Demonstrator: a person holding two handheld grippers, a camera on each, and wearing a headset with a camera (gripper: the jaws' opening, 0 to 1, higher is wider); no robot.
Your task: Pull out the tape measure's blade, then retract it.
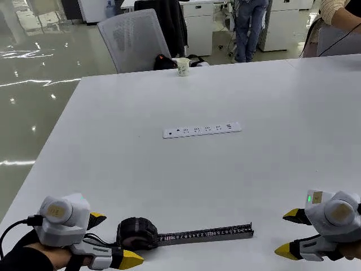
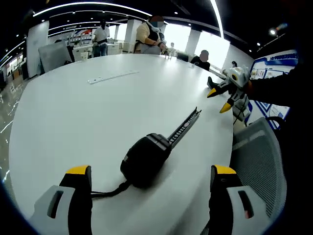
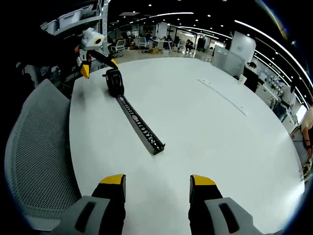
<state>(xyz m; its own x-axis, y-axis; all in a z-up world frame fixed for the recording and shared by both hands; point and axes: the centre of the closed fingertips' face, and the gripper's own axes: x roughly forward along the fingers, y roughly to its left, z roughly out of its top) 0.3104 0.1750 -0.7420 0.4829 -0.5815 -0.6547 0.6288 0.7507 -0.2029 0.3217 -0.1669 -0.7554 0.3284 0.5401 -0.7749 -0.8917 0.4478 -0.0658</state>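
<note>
- The left claw (image 2: 150, 170) is spread wide and grips nothing. The tape measure's black case (image 2: 146, 159) lies just ahead of it, in line with the gap between the yellow tips. I cannot tell whether either tip touches it.
- A thin black cord (image 2: 105, 191) runs from the case back toward one jaw.
- The left hand (image 1: 45, 254), in a dark sleeve, holds this claw low at the near left corner of the counter (image 1: 271, 169). The claw is aimed to the right along the near edge.
- The blade (image 1: 206, 233) is pulled out and lies flat on the counter, running from the case toward the right. Its end hook (image 1: 250, 228) is free.
- The right claw (image 1: 287, 232) is also parted and empty. It is aimed left toward the hook but sits well apart from it.
- The right hand (image 1: 352, 248) holds it at the near right corner, roughly level with the left one.
- Farther up the counter lies a white power strip (image 1: 202, 130). A paper cup (image 1: 183, 66) stands at the far edge.
- A grey mesh chair (image 1: 134, 39) stands behind the cup.
</note>
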